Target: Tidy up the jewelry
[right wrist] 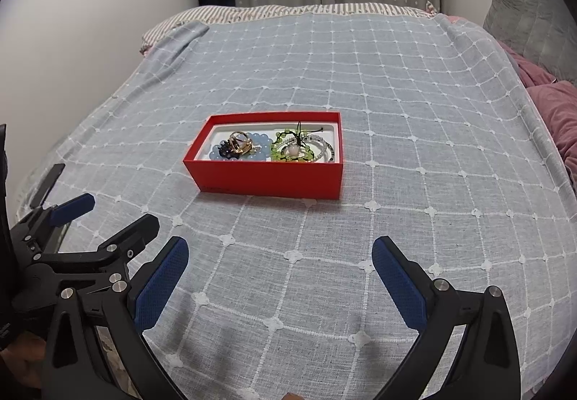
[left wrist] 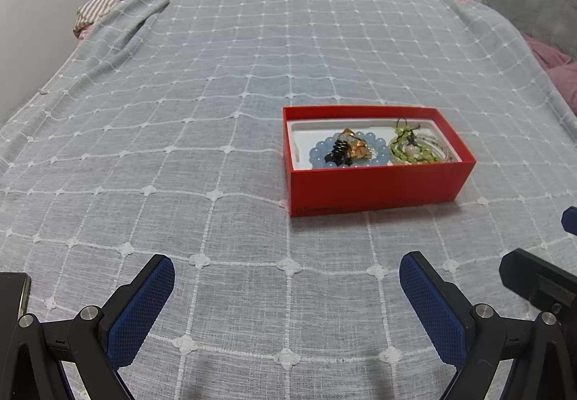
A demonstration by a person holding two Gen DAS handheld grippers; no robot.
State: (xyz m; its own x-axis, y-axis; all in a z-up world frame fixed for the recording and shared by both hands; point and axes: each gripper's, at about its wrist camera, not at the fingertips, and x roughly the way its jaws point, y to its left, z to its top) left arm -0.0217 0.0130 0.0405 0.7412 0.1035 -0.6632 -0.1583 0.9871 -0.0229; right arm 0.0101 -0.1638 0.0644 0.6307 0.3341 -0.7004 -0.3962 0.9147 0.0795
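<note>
On the checked grey bedspread [left wrist: 216, 133] ahead of both tools sits the red box [left wrist: 378, 183], its long axis running left to right across the view, with all visible jewelry already inside: a blue bead bracelet [left wrist: 326, 156] toward its left end, a green bead strand [left wrist: 411, 149] toward its right. The left gripper [left wrist: 286, 277] and right gripper [right wrist: 280, 257] both hang spread wide and empty, well short of the box. From the left one it lies forward and rightward; from the right, forward and nearly centred, so I judge the right hand better lined up for any reach
</note>
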